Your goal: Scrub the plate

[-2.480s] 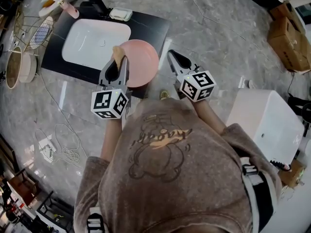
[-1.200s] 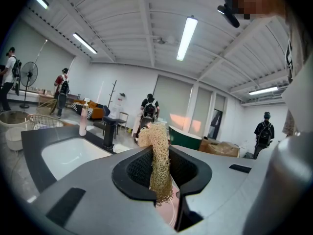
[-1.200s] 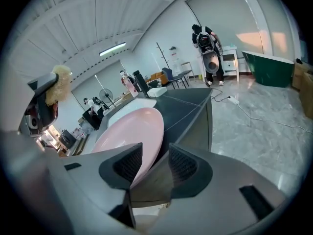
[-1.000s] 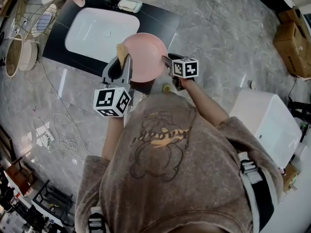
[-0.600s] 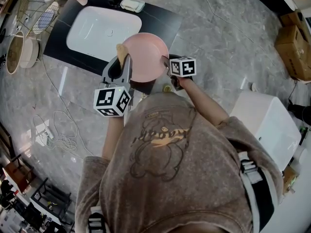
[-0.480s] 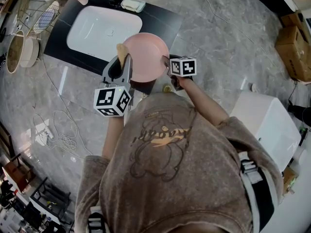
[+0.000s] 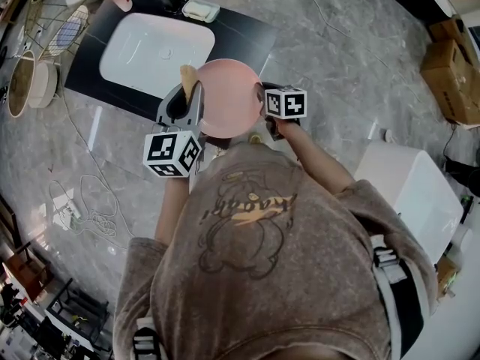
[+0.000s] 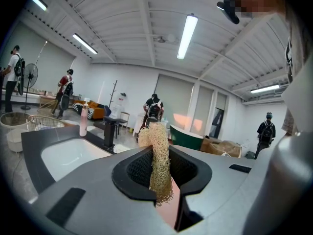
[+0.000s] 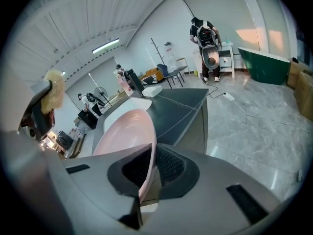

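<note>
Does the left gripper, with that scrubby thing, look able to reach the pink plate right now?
Probably yes. The left gripper holds the loofah right at the edge of the pink plate, with nothing between them. The right gripper is closing its jaws on the opposite rim, leaving the plate's face free.

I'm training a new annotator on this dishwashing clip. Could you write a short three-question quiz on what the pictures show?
1. What does the left gripper hold? A) a fork B) a loofah scrubber C) a cup
2. True or false: the pink plate lies flat inside the white sink.
3. Fill in: the right gripper has the plate's ____ between its jaws.
Key: 1 B. 2 False: it is held up off the sink. 3 rim; the jaws are closing on it.
</note>
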Action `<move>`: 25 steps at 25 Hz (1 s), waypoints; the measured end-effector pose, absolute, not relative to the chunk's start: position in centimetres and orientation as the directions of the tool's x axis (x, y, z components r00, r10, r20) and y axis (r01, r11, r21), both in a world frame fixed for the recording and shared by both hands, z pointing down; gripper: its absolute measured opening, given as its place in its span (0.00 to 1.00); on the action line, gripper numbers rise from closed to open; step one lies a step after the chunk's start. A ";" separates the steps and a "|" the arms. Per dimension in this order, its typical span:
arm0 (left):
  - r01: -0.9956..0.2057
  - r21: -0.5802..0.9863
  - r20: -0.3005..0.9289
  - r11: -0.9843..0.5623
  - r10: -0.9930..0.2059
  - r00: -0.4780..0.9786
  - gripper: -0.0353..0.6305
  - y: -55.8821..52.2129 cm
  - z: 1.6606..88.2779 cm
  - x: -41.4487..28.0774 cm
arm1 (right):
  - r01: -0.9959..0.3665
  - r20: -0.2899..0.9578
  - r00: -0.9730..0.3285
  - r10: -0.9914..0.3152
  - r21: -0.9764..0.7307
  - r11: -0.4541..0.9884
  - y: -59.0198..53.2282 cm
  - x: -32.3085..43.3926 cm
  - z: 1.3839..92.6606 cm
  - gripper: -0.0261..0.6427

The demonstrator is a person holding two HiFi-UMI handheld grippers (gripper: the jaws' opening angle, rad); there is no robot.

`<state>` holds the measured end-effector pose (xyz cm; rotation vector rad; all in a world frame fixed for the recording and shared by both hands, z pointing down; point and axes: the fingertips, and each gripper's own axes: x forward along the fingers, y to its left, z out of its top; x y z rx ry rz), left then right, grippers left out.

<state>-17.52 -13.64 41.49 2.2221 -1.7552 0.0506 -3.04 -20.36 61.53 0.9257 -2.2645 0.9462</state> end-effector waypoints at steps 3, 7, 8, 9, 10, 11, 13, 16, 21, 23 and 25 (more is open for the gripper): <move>-0.951 0.213 0.208 -0.225 -0.940 0.269 0.17 -14.3 41.3 -16.9 | -0.735 0.652 -0.640 -0.406 -0.366 0.572 -20.9 -3.1 59.9 0.07; -0.943 0.202 0.195 -0.264 -0.933 0.303 0.17 -15.5 40.7 -15.8 | -0.702 0.625 -0.652 -0.430 -0.281 0.655 -21.9 -3.7 56.6 0.07; -0.940 0.198 0.189 -0.278 -0.930 0.315 0.17 -15.8 40.5 -15.4 | -0.694 0.616 -0.655 -0.437 -0.263 0.670 -22.1 -3.8 55.8 0.07; -0.936 0.195 0.182 -0.293 -0.927 0.328 0.17 -16.2 40.3 -14.9 | -0.687 0.607 -0.660 -0.443 -0.250 0.683 -22.3 -4.0 55.0 0.07; -0.931 0.191 0.176 -0.310 -0.923 0.343 0.17 -16.6 40.1 -14.4 | -0.681 0.595 -0.667 -0.448 -0.243 0.691 -22.4 -4.1 54.1 0.07; -0.926 0.186 0.171 -0.327 -0.918 0.358 0.17 -16.9 39.9 -13.8 | -0.675 0.582 -0.676 -0.453 -0.241 0.697 -22.5 -4.2 53.3 0.07; -0.916 0.166 0.170 -0.365 -0.904 0.391 0.17 -17.5 39.8 -12.6 | -0.664 0.553 -0.694 -0.461 -0.245 0.707 -22.7 -4.4 51.6 0.07; -0.895 0.110 0.201 -0.431 -0.873 0.445 0.17 -18.4 40.2 -10.6 | -0.650 0.515 -0.717 -0.470 -0.249 0.718 -22.7 -4.5 49.4 0.07; -0.859 0.095 0.267 -0.503 -0.818 0.509 0.17 -19.2 41.8 -8.3 | -0.643 0.479 -0.734 -0.480 -0.265 0.718 -22.2 -4.4 47.2 0.07; -0.849 0.114 0.287 -0.516 -0.801 0.525 0.17 -19.4 42.4 -7.7 | -0.643 0.467 -0.739 -0.486 -0.274 0.715 -21.9 -4.3 46.7 0.07; -0.839 0.125 0.303 -0.529 -0.785 0.540 0.17 -19.4 42.9 -7.0 | -0.646 0.459 -0.740 -0.492 -0.278 0.711 -21.7 -4.2 46.3 0.07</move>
